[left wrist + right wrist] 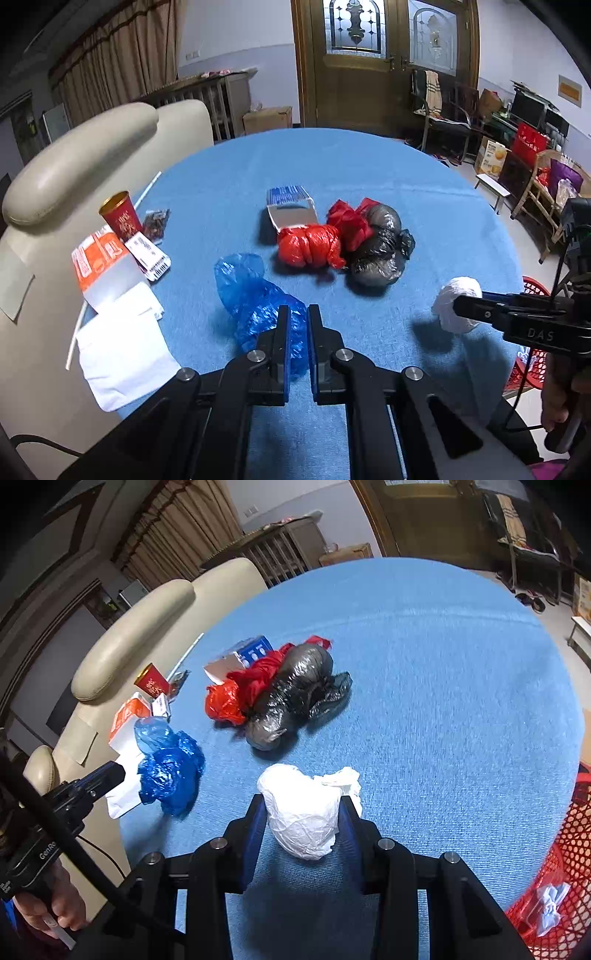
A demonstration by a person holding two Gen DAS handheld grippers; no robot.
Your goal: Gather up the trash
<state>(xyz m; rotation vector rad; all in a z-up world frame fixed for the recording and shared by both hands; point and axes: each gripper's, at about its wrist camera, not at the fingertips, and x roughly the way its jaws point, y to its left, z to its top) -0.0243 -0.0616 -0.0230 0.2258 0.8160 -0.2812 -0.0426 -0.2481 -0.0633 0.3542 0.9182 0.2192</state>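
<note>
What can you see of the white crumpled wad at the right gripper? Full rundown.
The white wad looks like thin crinkled plastic or paper, bunched into a rounded lump with a ragged loose tail at its far right. It sits between the right gripper fingers, which are closed against its sides. A shadow shows on the blue tablecloth beneath it; whether it is lifted or touching is unclear. It is apart from the blue bag and black bag.

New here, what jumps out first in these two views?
The right gripper holds a crumpled white bag between its fingers above the blue table. Mid-table lies a heap of red bag and black bag. The left gripper, nearly closed, hangs over a blue bag.
</note>
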